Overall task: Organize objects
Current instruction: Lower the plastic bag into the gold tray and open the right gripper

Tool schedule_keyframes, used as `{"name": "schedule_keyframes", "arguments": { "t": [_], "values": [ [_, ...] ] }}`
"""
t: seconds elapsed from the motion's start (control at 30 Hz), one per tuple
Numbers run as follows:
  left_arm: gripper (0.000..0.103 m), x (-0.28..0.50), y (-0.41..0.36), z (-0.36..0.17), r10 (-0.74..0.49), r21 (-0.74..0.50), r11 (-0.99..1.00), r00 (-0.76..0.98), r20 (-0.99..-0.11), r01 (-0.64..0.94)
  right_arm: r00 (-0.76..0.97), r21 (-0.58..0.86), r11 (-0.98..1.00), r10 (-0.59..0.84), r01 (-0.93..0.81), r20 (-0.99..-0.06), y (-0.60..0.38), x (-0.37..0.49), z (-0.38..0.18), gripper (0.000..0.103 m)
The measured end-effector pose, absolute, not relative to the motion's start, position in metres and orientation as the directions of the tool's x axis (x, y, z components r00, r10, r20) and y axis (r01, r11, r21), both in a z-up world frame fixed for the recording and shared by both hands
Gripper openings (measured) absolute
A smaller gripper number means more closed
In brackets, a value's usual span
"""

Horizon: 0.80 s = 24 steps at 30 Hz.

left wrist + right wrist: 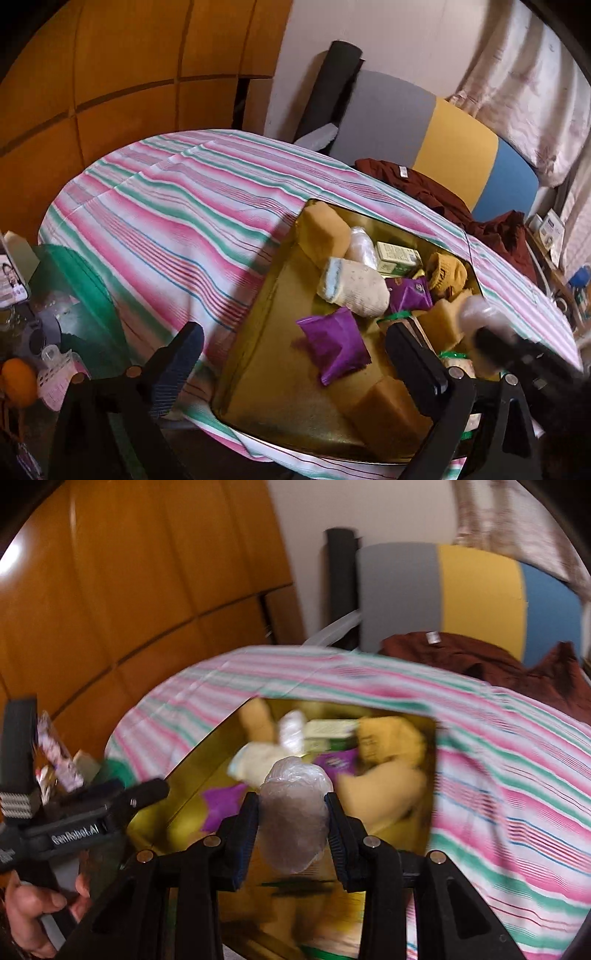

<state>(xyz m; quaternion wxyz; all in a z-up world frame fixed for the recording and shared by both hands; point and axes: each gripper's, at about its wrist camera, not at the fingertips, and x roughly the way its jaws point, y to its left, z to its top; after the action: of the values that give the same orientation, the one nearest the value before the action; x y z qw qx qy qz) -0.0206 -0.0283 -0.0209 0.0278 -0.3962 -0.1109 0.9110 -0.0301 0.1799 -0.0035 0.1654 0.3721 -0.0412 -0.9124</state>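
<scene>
Right gripper (291, 834) is closest in its own view, both black fingers (245, 834) clamped on a crumpled clear plastic bag (295, 812) that bulges up between the pads. It hangs over the gold tray (184, 771), which sits on the striped tablecloth (498, 775). That view is pretty smeared, so the tray contents are mush there.

Left gripper (295, 354) is spread wide with nothing between its fingers (181, 354). One finger is over the cloth just outside the tray's left wall, the other over the tray's near right part. In the right wrist view you can see it off to the left with the person's hand (40, 912) wrapped round its handle.

Inside the tray, near to far: a tan sponge block (384, 406) at the near edge, a purple packet (334, 343) beside it, then a rolled white sock (354, 288) and a 2nd purple packet (408, 293). Farther back sit another sponge (323, 229) in the far corner, a small clear bag (360, 243), a green and white box (397, 254) and a mustard knit thing (445, 273).

Left of the table there's a green bin (85, 295) with clutter. Beyond the table: a dark red garment (424, 184), a grey, yellow and blue cushion (454, 144), and orange wooden cabinet doors (129, 74).
</scene>
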Motion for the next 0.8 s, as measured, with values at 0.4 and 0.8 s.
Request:
{"name": "schedule_keyframes", "arguments": {
  "t": [0.4,0.8],
  "values": [
    [0.1,-0.018,-0.045,-0.019,0.131,-0.251,-0.965,-0.688,-0.714,0.077,-0.558,0.212,-0.927,-0.357,0.309,-0.749,0.131,-0.066,-0.038,0.041],
    [0.1,-0.016,-0.026,-0.028,0.2,-0.274,-0.962,-0.649,-0.734,0.014,-0.579,0.25,-0.93,-0.364,0.27,-0.729,0.167,-0.03,-0.02,0.045]
  ]
}}
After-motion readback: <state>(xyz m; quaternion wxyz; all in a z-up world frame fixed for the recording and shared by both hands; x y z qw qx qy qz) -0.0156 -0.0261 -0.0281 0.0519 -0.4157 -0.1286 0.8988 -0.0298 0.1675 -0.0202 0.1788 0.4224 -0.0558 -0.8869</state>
